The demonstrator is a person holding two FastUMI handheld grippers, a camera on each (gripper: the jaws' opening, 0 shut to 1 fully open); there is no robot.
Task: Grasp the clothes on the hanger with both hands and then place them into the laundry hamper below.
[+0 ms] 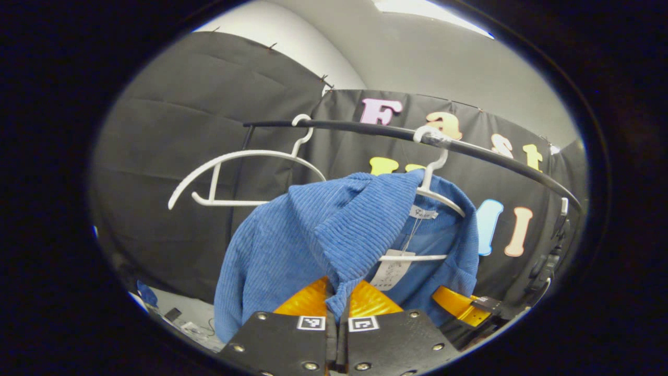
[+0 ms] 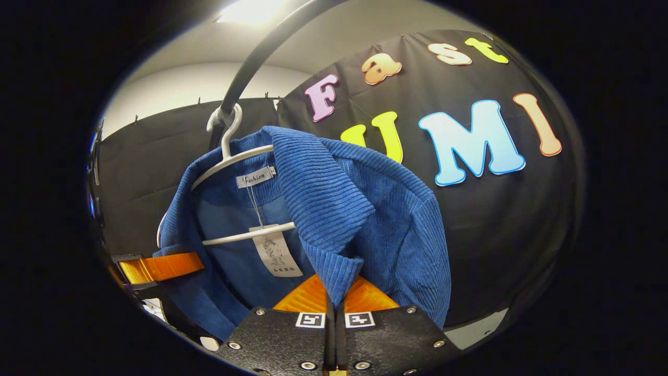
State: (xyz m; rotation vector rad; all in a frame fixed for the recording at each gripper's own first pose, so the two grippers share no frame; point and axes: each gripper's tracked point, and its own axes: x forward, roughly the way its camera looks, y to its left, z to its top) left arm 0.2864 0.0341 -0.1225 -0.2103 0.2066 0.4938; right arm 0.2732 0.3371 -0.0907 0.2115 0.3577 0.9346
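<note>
Your left gripper (image 1: 336,305) and right gripper (image 2: 334,297) each have jaws closed on the blue jacket (image 1: 334,235) collar at six o'clock, ready to lift it off the white hanger (image 1: 438,193).

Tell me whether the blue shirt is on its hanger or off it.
On. The blue shirt hangs on the white hanger, hooked over the black rail, with both the left tongs and the right tongs shut on its collar.
</note>
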